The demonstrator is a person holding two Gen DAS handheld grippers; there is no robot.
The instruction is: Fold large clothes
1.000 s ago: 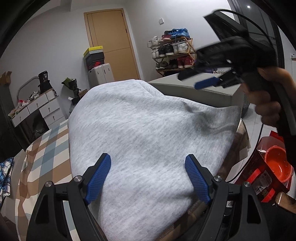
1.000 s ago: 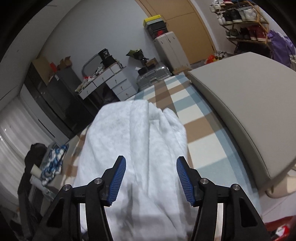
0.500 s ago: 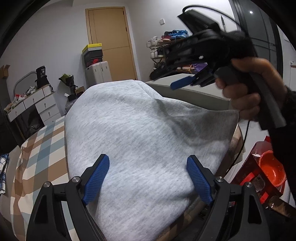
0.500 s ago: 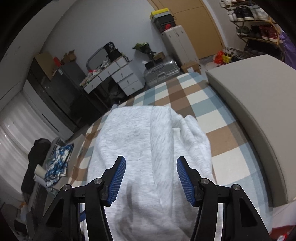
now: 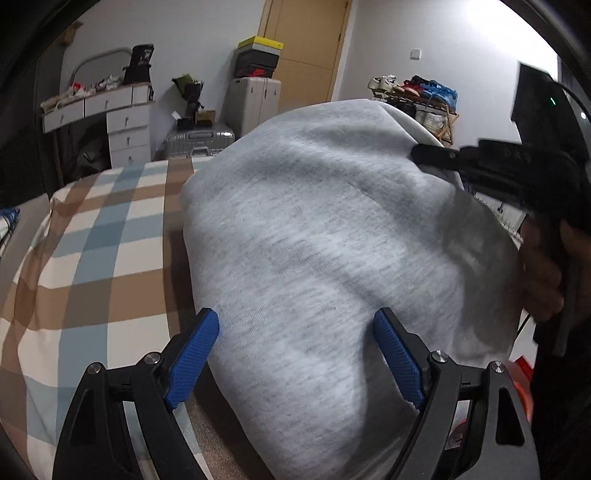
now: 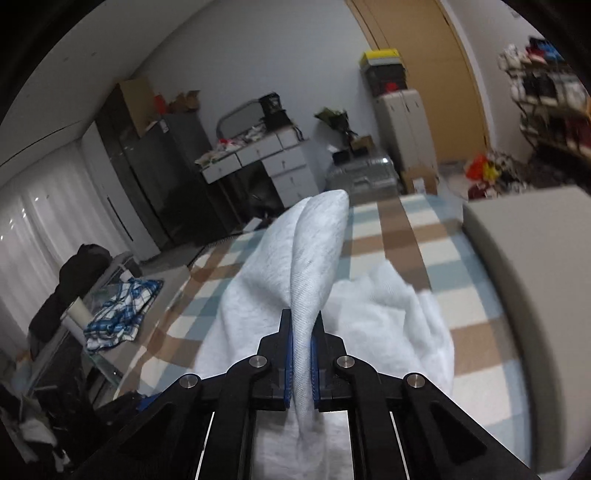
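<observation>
Checked bedspread [image 5: 92, 258] bears grey garment [image 5: 314, 240]: your right gripper [image 6: 302, 354] pinches its edge, left gripper [image 5: 295, 354] gapes; lift evenly, keep fabric taut.

Dim indoor light is filling both views, and colours are looking muted and slightly grainy. In the left wrist view a bright glare [image 5: 491, 14] is blooming at one o'clock on the wall. The right gripper [image 5: 424, 155] at three o'clock is smearing with motion blur and casting a soft shadow on the grey garment [image 5: 314, 240]. In the right wrist view the shoe rack [image 6: 546, 99] at two o'clock is blurring. Fisheye distortion is bending straight edges, and black vignetting is ringing the corners.
</observation>
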